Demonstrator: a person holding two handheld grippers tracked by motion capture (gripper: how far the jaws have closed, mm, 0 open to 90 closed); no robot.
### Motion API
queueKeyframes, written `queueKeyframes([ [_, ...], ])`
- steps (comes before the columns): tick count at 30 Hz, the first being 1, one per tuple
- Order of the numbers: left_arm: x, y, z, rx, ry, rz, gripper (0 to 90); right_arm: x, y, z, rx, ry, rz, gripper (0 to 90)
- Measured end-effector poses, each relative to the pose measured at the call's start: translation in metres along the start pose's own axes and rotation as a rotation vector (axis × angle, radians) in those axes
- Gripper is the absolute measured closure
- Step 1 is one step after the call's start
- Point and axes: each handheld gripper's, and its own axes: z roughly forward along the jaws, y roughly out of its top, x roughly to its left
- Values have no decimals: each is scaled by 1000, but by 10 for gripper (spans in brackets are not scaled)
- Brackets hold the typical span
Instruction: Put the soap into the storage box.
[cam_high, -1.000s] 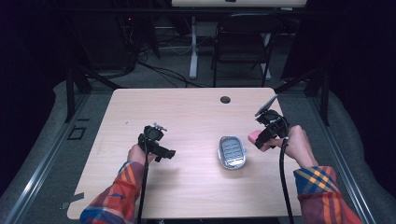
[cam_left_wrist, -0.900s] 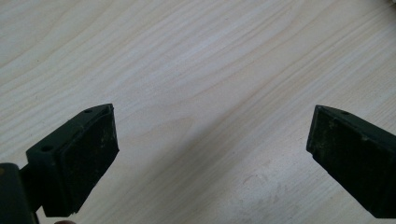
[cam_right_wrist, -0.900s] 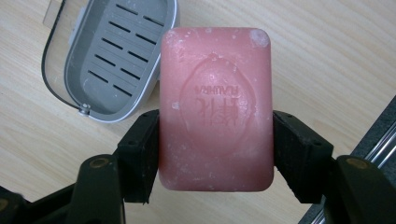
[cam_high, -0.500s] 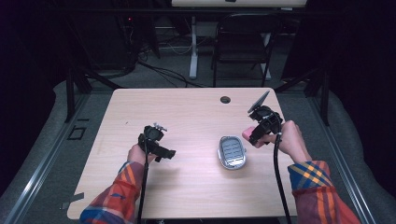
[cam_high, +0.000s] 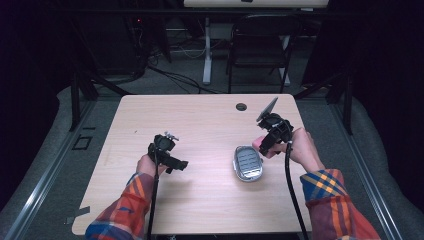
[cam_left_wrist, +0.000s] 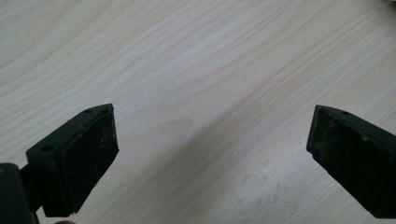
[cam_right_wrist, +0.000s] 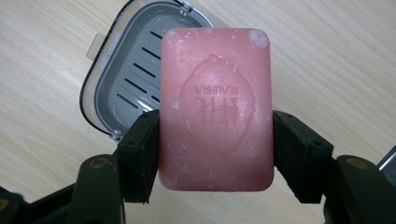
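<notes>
A pale wood-grain tabletop (cam_high: 200, 125) is seen, its surface mostly bare. A grey slotted soap dish (cam_high: 248, 163) is laid flat on it, right of the middle. A small dark round grommet (cam_high: 241, 106) is set into the tabletop beyond the soap dish, near the far edge.

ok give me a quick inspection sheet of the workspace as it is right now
Surface: light wooden table, with a round grommet hole near the far edge.
Job's things: pink soap bar; open grey slatted soap dish, nothing in it.
Clutter: nothing seen.
Grippers: right gripper clamps the soap bar beside the dish; left gripper open, nothing between its jaws.
Cables: one black cable trails from each gripper.
Surroundings: dark room, chair beyond the table.
</notes>
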Motion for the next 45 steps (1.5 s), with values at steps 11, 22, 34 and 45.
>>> queueKeyframes([
  [11,0,0,-1,-6,-1,0,18,11,10,13,41,-22,-16,370],
  [22,1,0,-1,-3,-1,1,18,23,18,32,75,-37,-21,369],
  [34,0,0,-1,-3,-4,3,18,37,23,54,79,-52,6,368],
  [45,0,0,-1,-2,-4,4,18,38,22,59,71,-39,40,363],
])
